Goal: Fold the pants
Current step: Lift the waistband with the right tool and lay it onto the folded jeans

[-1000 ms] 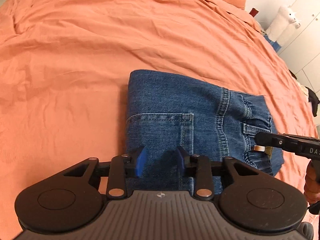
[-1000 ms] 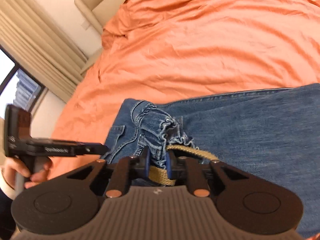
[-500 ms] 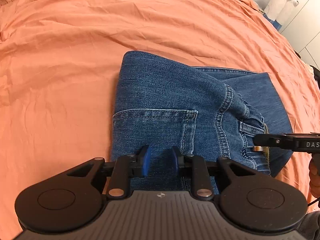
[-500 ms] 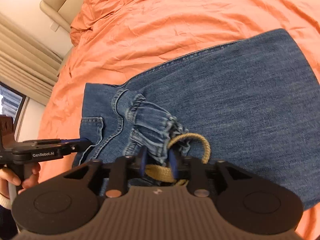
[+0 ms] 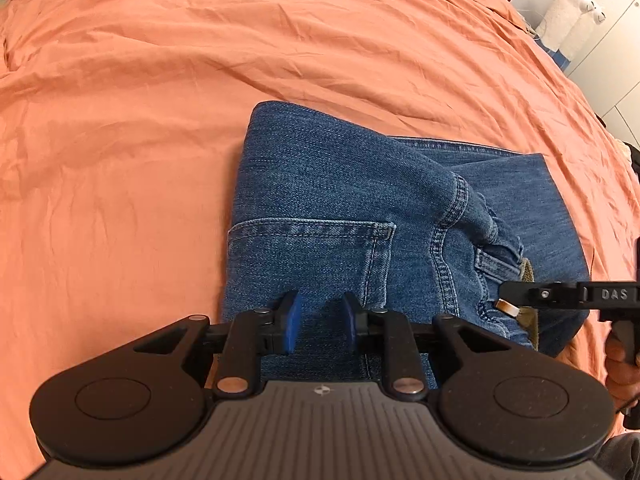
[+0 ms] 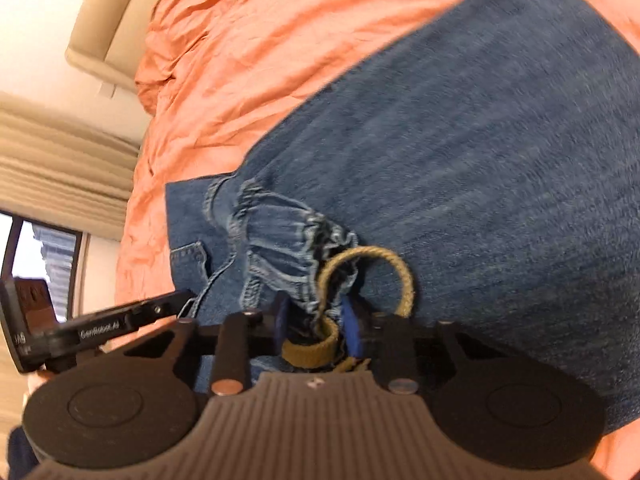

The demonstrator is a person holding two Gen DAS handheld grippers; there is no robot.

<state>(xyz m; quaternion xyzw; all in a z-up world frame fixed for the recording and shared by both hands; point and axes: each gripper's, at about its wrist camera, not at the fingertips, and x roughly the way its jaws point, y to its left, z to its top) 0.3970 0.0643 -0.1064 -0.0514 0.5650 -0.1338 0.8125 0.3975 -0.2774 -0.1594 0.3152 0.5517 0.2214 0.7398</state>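
Blue denim pants (image 5: 340,208) lie folded on the orange bedsheet (image 5: 160,80), back pocket up. My left gripper (image 5: 318,320) hovers just over the pocket side of the waistband, blue pads (image 5: 291,322) apart with denim showing between them. My right gripper (image 6: 314,320) is shut on the gathered waistband (image 6: 288,240) and its tan drawstring (image 6: 376,264), holding that end lifted. The right gripper also shows at the right edge of the left wrist view (image 5: 516,300). The lower fold of the pants (image 6: 480,140) spreads flat beyond it.
A beige headboard (image 6: 108,32) and curtains (image 6: 60,160) stand at the left of the right wrist view. A white plush toy (image 5: 576,12) and white cabinets (image 5: 612,80) stand past the bed's right edge.
Both grippers have lifted and pulled the waistband end back, raising the top layer off the lower fold. The left gripper's pads have drawn closer together over the denim.
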